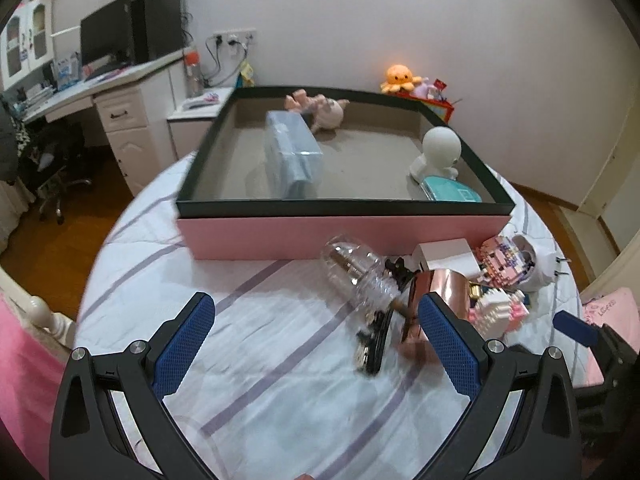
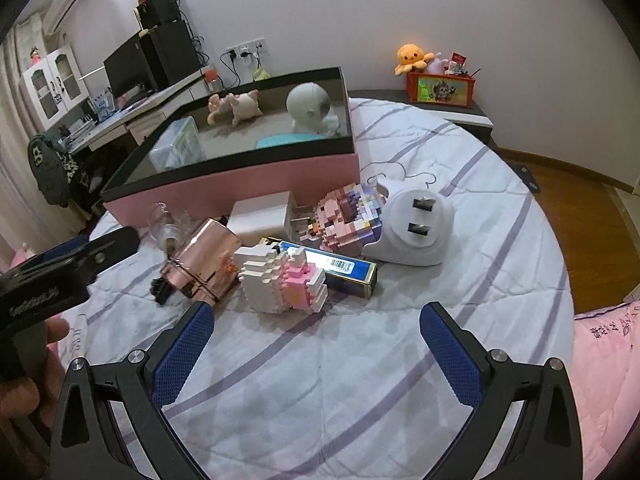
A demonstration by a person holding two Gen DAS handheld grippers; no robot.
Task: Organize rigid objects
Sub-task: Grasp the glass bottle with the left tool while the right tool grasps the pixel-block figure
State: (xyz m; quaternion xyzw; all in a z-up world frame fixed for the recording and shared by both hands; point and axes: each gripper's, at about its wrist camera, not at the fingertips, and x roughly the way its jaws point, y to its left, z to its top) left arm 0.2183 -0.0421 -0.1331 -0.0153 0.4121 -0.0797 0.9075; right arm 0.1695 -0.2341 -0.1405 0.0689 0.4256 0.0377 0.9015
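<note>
Right now both my left gripper (image 1: 316, 336) and right gripper (image 2: 316, 344) hang wide open and empty over the striped bedsheet (image 2: 360, 380), with the clutter lying just beyond them in front of the pink storage box (image 1: 344, 232). Nearest my left is the rose-gold cup (image 2: 204, 256), which I judge light, rigid and slick, best pinched across its rim; the white-and-pink brick model (image 2: 284, 280) looks crumbly, so I'd grip its solid middle. Only the right view shows the blue carton (image 2: 340, 270) and white plug-shaped piece (image 2: 416, 228) clearly, while the left view looks deeper into the box.
</note>
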